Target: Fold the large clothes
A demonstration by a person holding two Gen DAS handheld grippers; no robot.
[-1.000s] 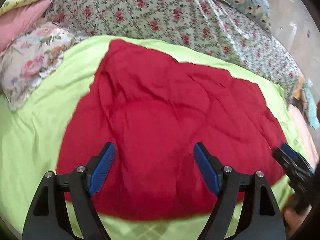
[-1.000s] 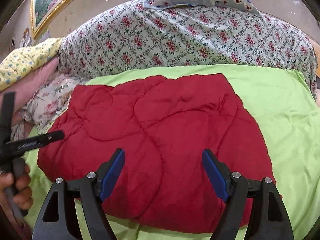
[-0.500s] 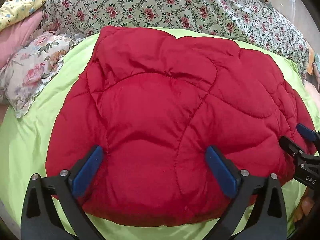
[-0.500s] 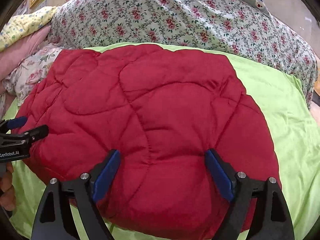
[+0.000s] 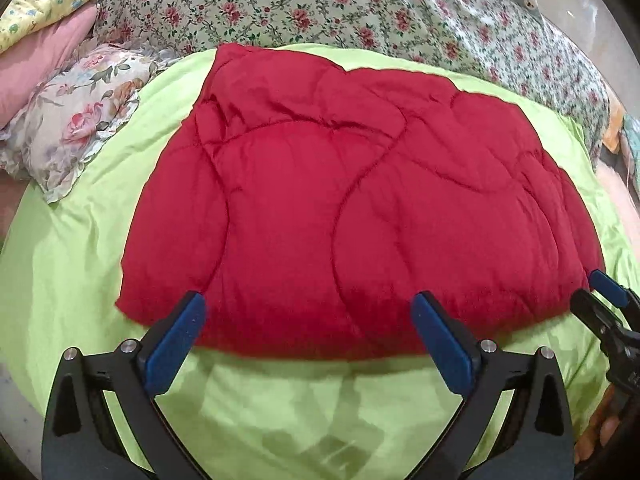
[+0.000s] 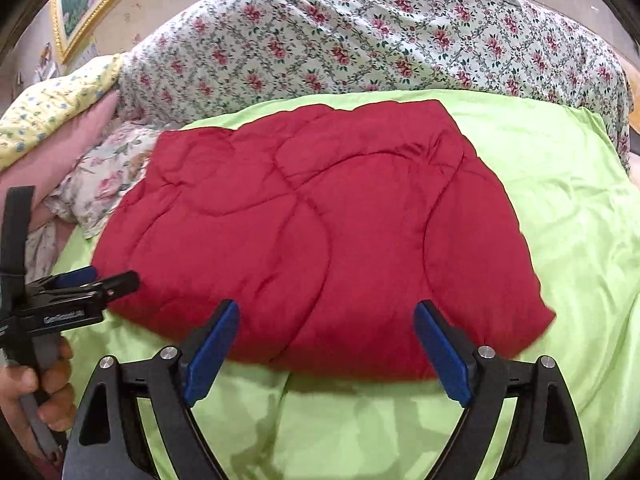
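The red quilted blanket (image 5: pixel 360 216) lies folded and puffy on the green sheet (image 5: pixel 280 408) of the bed. Both grippers hover at its near edge, the left gripper (image 5: pixel 308 332) and the right gripper (image 6: pixel 326 344) with fingers wide, having just been opening, nothing between them. Floral bedding (image 6: pixel 360 40) is piled at the far side, a flowered pillow (image 5: pixel 80 112) at left.

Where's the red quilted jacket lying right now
In both wrist views the red quilted jacket lies spread flat on the green sheet, in front of the floral bedding, with a floral pillow to its left.
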